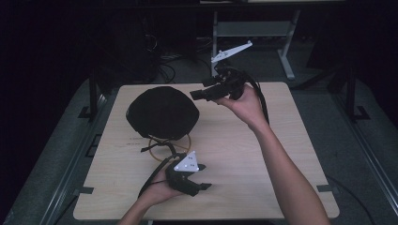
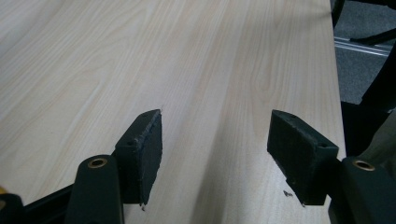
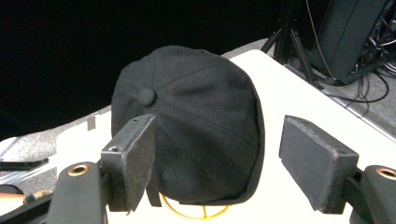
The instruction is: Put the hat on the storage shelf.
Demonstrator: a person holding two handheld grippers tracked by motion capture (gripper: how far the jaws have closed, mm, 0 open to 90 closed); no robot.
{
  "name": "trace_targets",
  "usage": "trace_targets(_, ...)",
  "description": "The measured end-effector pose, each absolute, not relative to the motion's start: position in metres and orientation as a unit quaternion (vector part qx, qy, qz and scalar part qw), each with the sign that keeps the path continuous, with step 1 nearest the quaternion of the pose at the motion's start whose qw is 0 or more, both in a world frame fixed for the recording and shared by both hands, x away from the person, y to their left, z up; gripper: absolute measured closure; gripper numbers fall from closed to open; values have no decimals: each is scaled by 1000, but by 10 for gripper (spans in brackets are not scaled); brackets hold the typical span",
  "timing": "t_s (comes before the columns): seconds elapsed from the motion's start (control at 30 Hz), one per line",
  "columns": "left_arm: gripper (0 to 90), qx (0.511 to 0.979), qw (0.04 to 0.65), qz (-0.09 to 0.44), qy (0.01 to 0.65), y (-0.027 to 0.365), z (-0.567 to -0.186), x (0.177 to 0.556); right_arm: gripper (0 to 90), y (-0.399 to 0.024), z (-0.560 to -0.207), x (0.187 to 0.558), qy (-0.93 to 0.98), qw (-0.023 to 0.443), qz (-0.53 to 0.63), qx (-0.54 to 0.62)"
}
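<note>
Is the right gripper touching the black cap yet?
Apart. In the high view, the right gripper is held beside the black cap, with bare table showing between its tips and the cap. Its jaws stand open.

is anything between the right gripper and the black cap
Nothing visible. The right gripper points at the black cap with open fingers, only air between them. The cap sits on a yellow wire stand.

cap (image 3: 196,126): black | stand (image 3: 194,212): yellow | table (image 2: 140,56): pale woodgrain
</note>
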State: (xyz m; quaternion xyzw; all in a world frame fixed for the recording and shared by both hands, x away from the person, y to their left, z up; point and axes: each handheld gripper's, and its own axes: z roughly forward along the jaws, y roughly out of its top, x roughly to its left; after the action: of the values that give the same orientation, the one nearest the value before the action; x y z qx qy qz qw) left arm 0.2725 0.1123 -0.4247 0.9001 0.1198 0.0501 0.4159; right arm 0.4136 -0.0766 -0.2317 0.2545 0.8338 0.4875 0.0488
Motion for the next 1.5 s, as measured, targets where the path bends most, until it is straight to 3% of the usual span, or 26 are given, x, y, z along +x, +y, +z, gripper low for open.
trace_targets(1.5,344,899,416,52,123,110,-428,274,264,-169,-290,392,816,44,480,320)
